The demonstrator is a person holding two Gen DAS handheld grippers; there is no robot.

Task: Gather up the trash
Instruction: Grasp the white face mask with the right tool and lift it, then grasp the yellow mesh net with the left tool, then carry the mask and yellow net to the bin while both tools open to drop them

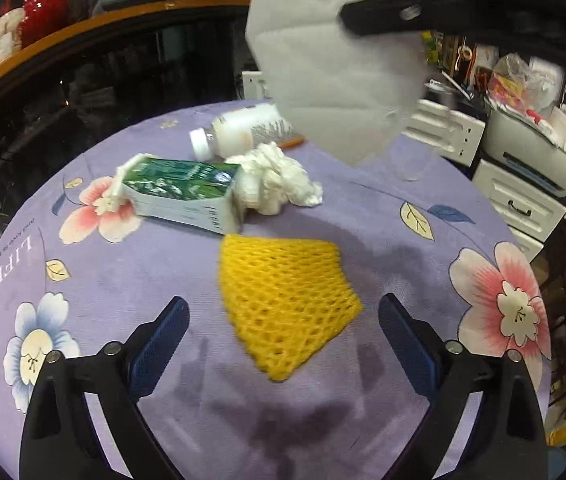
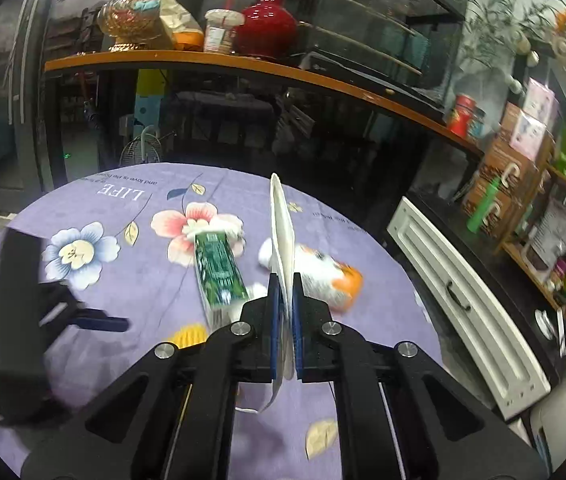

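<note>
From the left wrist, the left tool (image 1: 283, 320) stands wide open over the purple flowered table (image 1: 403, 240), with the yellow foam net (image 1: 287, 304) lying flat between its fingers, untouched. The net looks light, soft and springy; a pinch across one edge should lift it. Beyond lie a green carton (image 1: 187, 196), crumpled tissue (image 1: 279, 178) and a tipped bottle (image 1: 243, 130). A white face mask (image 1: 331, 68) hangs above, held by the right tool.

From the right wrist, the right tool (image 2: 285, 316) is closed on that mask (image 2: 281, 224), edge-on, thin and limp, gripped near its lower end.
</note>
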